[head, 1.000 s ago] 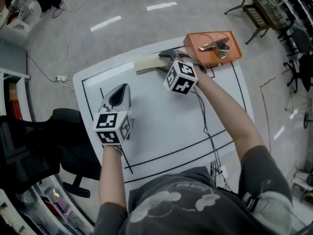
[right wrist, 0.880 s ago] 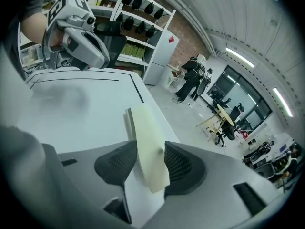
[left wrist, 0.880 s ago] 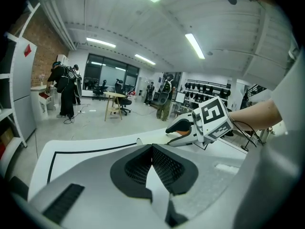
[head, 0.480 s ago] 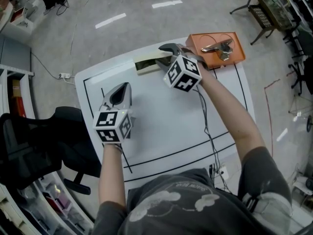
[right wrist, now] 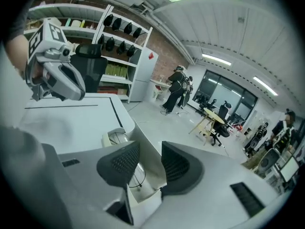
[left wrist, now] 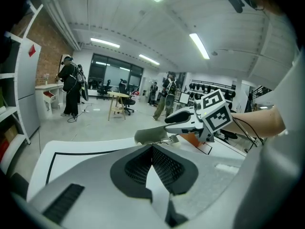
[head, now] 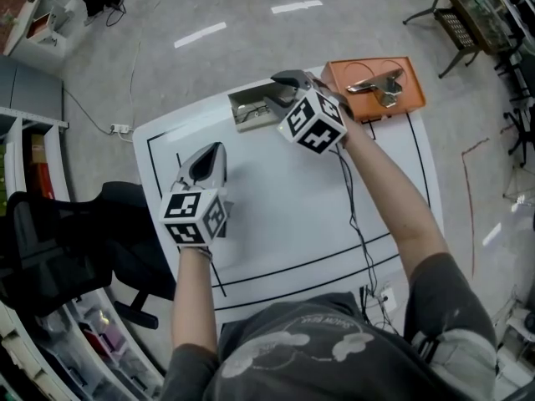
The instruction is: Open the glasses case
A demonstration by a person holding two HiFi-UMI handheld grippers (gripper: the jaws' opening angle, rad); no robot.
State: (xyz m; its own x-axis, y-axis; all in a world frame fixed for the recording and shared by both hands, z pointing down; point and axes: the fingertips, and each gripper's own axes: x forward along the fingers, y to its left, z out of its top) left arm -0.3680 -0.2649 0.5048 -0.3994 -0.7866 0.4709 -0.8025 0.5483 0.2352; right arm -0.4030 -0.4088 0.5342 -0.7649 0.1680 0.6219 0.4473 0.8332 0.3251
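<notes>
The beige glasses case (head: 251, 111) lies open near the table's far edge, its lid raised. My right gripper (head: 277, 95) is shut on that lid, and its jaws are closing with the lid (right wrist: 143, 149) between the pads. Below the lid, a pair of glasses (right wrist: 134, 175) shows inside the case. My left gripper (head: 211, 152) rests lower left on the table, apart from the case, jaws shut with nothing in them. From the left gripper view, the case (left wrist: 152, 135) and right gripper (left wrist: 183, 120) are ahead.
An orange tray (head: 393, 107) with a metal object (head: 376, 82) sits right of the case at the table's far corner. The white table (head: 292, 215) has black outline markings. A cable (head: 351, 215) runs along the right arm. A black chair (head: 84, 249) stands at the left.
The right gripper has risen and rolled with the lid in its jaws, and the closed case now stands open. The left gripper stayed in place.
</notes>
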